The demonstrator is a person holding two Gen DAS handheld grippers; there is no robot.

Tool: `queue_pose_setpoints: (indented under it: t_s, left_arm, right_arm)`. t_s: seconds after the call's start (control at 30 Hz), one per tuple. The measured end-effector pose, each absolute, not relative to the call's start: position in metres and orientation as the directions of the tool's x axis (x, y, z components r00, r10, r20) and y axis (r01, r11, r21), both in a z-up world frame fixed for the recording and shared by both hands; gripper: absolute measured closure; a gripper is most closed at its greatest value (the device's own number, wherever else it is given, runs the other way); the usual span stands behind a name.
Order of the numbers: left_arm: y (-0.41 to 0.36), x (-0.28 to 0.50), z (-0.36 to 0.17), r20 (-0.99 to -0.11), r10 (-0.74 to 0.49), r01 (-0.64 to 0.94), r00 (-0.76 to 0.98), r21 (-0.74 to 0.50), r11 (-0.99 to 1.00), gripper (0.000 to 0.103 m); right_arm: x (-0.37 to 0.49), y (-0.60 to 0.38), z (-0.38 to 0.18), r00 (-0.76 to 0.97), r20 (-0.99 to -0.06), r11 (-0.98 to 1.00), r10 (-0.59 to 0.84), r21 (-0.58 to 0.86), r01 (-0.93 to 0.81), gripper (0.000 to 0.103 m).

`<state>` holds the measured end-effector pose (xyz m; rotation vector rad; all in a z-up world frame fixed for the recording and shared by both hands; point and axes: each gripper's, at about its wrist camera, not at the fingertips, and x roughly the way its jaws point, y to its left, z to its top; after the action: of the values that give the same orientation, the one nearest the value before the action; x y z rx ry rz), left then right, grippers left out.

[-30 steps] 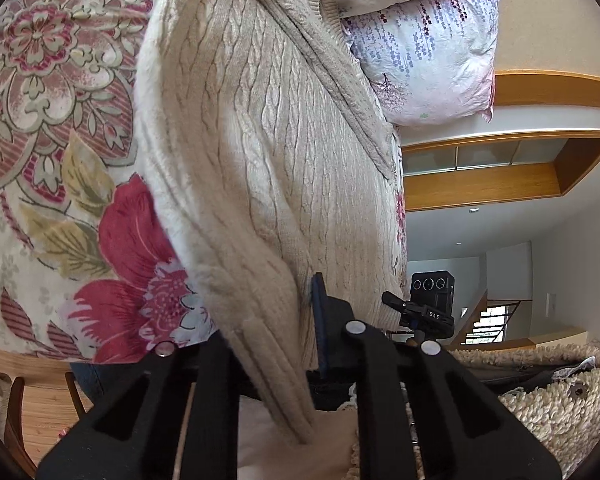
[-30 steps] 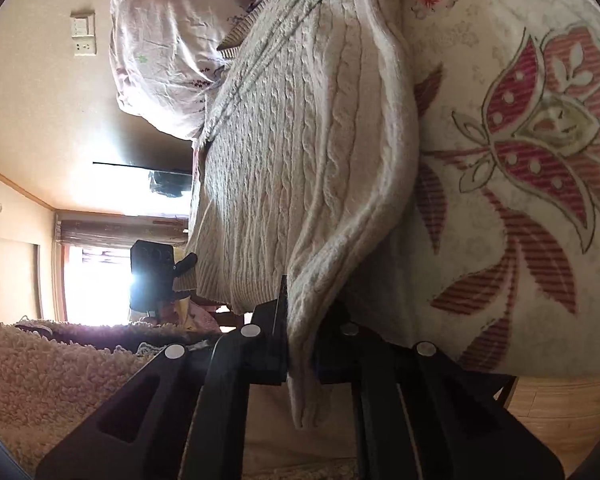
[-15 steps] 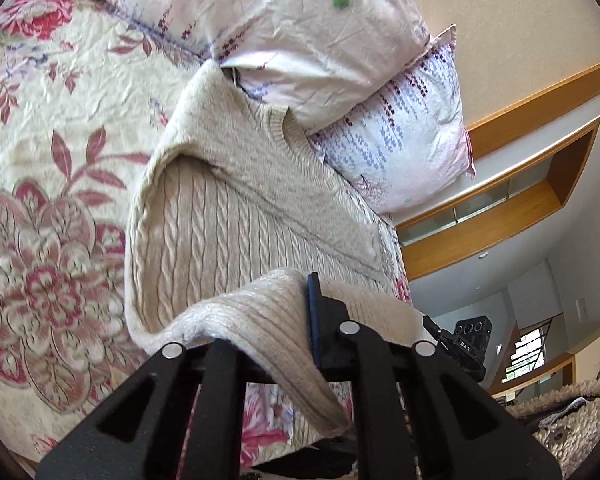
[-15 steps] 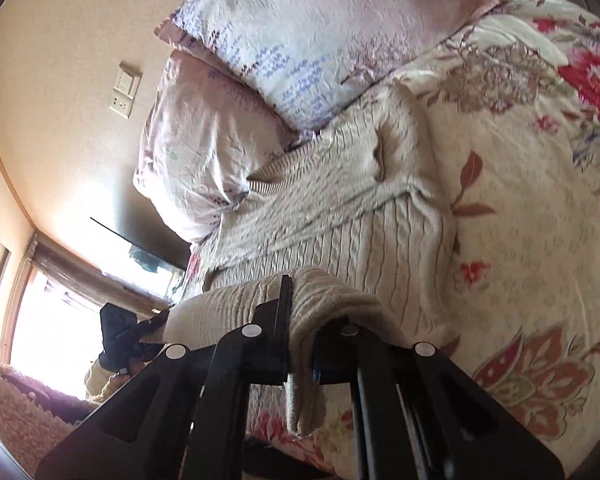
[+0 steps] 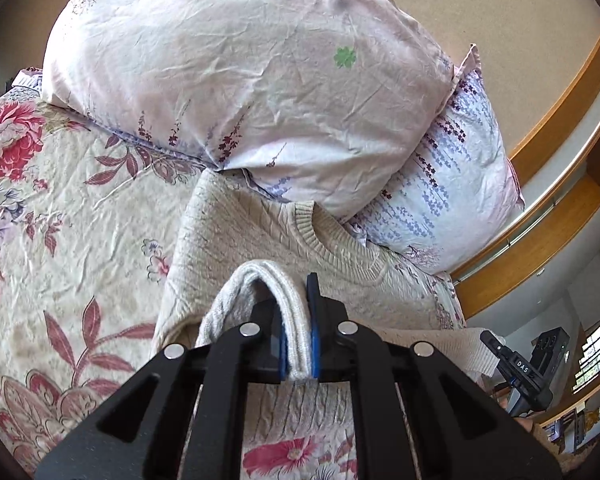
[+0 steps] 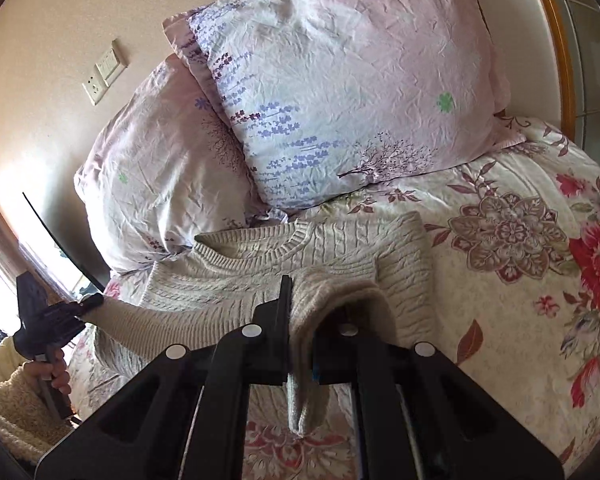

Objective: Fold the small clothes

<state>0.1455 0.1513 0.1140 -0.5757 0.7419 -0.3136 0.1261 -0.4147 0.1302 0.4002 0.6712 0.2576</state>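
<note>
A cream cable-knit sweater (image 5: 236, 240) lies on the floral bedspread (image 5: 80, 216), its neckline against the pillows. It also shows in the right wrist view (image 6: 260, 280). My left gripper (image 5: 298, 320) is shut on one corner of the sweater's bottom hem and holds it raised over the sweater's chest. My right gripper (image 6: 300, 324) is shut on the other hem corner at the same height. The hem stretches between the two grippers. The left gripper also shows in the right wrist view (image 6: 56, 320), held in a hand.
Two lilac flowered pillows (image 5: 260, 80) (image 6: 340, 92) lean against the beige wall at the head of the bed. A wall switch and socket (image 6: 104, 76) sit above them. A wooden shelf ledge (image 5: 548, 216) runs along the right. Bedspread (image 6: 520, 280) extends to the right of the sweater.
Both grippers have carried the hem up from the foot of the bed and forward over the sweater, toward the neckline and pillows. The lower half now doubles over the upper half.
</note>
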Motion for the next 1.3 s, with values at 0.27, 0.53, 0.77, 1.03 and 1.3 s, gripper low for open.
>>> queue_pose_setpoints:
  t_s: [0.27, 0.53, 0.77, 1.03, 1.3]
  left_arm:
    - [0.151, 0.191, 0.11, -0.538, -0.433, 0.03, 0.723, -0.601, 0.798, 0.095]
    - [0.153, 0.213, 0.068, -0.591, -0.403, -0.08, 0.699, -0.625, 0.777, 0.095]
    - [0.157, 0.219, 0.04, -0.632, -0.42, -0.159, 0.652, -0.655, 0.739, 0.088]
    - [0.158, 0.233, 0.041, -0.599, -0.503, -0.15, 0.623, -0.722, 0.675, 0.096]
    - [0.162, 0.255, 0.058, -0.549, -0.496, -0.123, 0.672, -0.744, 0.657, 0.098]
  right_arm:
    - [0.168, -0.418, 0.115, 0.763, -0.57, 0.897, 0.305, 0.441, -0.03, 0.095]
    - [0.2, -0.418, 0.088, 0.706, -0.629, 0.884, 0.325, 0.467, 0.009, 0.095]
    - [0.216, -0.433, 0.058, 0.594, -0.698, 0.826, 0.4, 0.555, 0.095, 0.091]
    - [0.217, -0.448, 0.066, 0.61, -0.645, 0.777, 0.46, 0.625, 0.075, 0.094]
    - [0.245, -0.448, 0.087, 0.678, -0.564, 0.748, 0.472, 0.663, 0.031, 0.095]
